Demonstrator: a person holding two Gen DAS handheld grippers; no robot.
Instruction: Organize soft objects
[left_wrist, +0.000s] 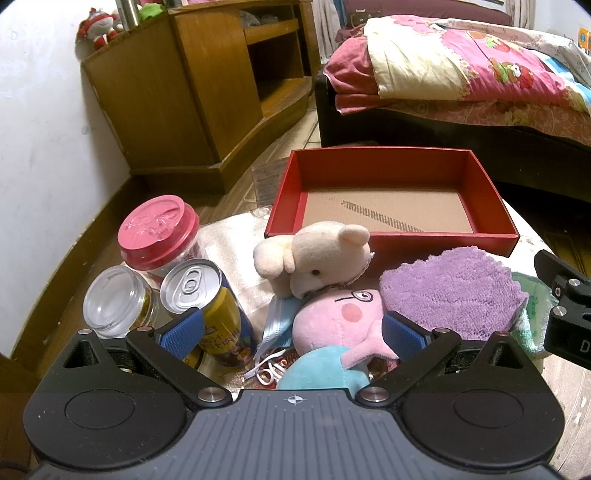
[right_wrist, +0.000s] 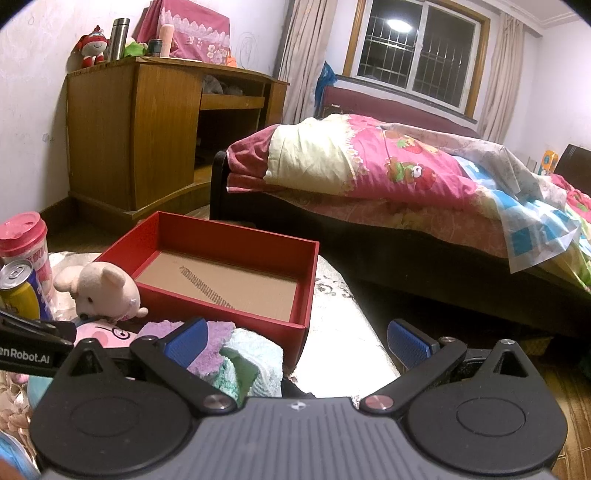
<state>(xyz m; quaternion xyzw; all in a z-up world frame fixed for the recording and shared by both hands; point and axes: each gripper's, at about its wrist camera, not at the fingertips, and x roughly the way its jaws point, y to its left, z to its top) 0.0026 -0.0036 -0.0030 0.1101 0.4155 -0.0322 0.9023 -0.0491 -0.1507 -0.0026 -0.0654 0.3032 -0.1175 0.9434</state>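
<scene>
An empty red box (left_wrist: 384, 166) with a cardboard floor stands at the far side of the small table; it also shows in the right wrist view (right_wrist: 221, 236). In front of it lie a cream plush pig (left_wrist: 321, 254), a pink pig plush (left_wrist: 332, 321) with a teal body, a purple fluffy cloth (left_wrist: 450, 291), a pale green cloth (right_wrist: 255, 362) and a blue face mask (left_wrist: 277, 325). My left gripper (left_wrist: 293, 332) is open, its fingers astride the pink plush. My right gripper (right_wrist: 297, 341) is open above the cloths at the box's near right corner.
A pink-lidded cup (left_wrist: 159, 232), a glass jar (left_wrist: 114, 299) and a yellow drink can (left_wrist: 210, 310) stand at the table's left. A wooden desk (left_wrist: 199, 96) stands by the wall. A bed (right_wrist: 406, 184) with pink bedding lies behind the table.
</scene>
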